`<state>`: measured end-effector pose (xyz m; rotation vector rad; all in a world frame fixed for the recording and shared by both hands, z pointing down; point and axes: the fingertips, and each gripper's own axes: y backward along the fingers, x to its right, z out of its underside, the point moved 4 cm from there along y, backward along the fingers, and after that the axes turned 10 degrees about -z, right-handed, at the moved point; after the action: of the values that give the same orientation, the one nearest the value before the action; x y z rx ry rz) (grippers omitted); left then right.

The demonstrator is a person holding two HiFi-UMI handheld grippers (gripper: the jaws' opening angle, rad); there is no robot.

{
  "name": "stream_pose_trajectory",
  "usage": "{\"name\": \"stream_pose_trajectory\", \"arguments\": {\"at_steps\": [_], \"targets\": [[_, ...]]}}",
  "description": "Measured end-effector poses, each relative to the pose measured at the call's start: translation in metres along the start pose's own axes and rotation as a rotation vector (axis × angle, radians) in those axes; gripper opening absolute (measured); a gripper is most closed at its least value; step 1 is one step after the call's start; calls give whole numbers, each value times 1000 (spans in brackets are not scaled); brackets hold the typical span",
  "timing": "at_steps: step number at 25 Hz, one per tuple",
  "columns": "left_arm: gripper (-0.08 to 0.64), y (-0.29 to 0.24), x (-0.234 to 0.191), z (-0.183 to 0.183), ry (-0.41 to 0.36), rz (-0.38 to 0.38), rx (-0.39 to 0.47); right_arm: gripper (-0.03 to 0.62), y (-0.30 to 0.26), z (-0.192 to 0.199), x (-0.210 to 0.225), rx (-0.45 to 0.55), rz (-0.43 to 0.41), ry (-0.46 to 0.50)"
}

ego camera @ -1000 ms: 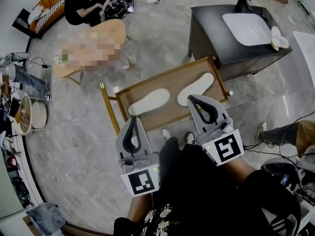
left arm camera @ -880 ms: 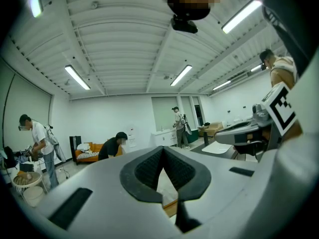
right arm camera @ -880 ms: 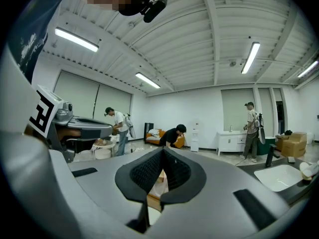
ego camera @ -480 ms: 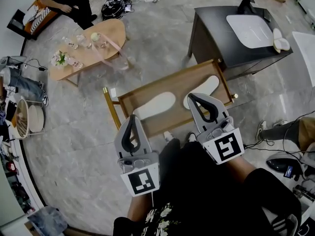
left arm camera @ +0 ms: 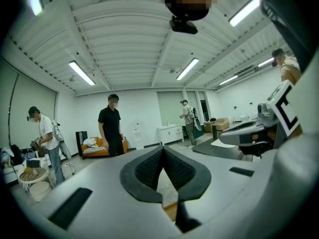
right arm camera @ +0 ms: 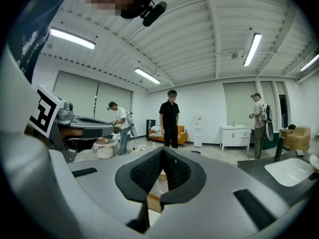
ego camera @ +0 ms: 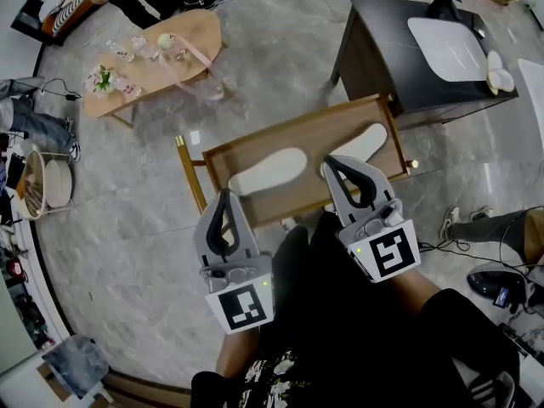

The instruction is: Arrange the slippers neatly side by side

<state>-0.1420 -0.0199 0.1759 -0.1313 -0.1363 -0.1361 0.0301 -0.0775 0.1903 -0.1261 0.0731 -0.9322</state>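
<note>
White flat slipper lies mid-surface on the rimmed wooden tray, second white slipper splayed toward its right edge; your left gripper and right gripper hover closed and empty at the near edge; open wide first, then pinch each sole's edge.

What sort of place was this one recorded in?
Probably a staged test room, not a home: a coffee table, a low wooden tray and a sink cabinet stand apart on open stone floor, under strip lights.
</note>
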Motion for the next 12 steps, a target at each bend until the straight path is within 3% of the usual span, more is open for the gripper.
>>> {"name": "stream_pose_trajectory", "arguments": {"at_steps": [12], "targets": [[0,-7,41,35,3,-20,-130,-6,-2,42,19,-126,-102,-52]]}}
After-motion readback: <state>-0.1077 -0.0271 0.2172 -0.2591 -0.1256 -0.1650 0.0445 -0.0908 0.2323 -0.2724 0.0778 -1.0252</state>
